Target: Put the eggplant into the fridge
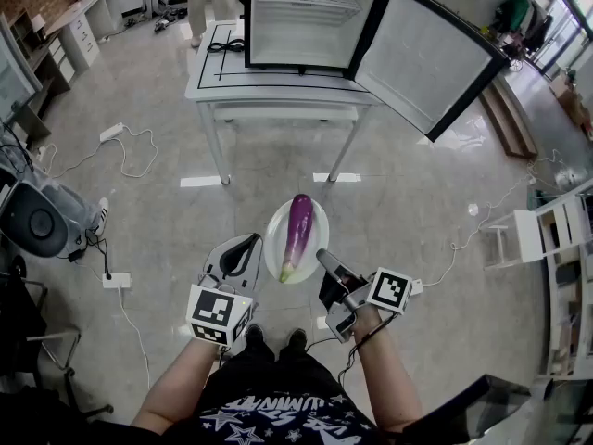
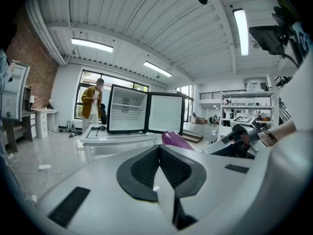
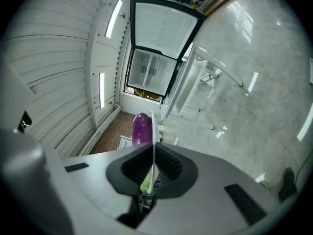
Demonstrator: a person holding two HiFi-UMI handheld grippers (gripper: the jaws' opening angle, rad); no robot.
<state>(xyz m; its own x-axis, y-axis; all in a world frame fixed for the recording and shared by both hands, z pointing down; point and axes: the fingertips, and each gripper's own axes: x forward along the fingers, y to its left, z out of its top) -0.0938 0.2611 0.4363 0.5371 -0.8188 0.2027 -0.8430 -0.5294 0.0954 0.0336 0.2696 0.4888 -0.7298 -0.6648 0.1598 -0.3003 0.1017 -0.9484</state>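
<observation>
While the right tongs (image 3: 153, 166) pinch just the rim of the plate (image 1: 275, 239) — left tongs (image 2: 159, 153) closed, empty — the eggplant (image 1: 298, 233) lies loose on it, short of the fridge (image 1: 306, 17); one tilt could roll it off.

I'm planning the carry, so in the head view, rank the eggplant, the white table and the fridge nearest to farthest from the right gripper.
1. Eggplant, on the plate that the right gripper holds.
2. White table, straight ahead.
3. Fridge, standing on that table, door open.
</observation>
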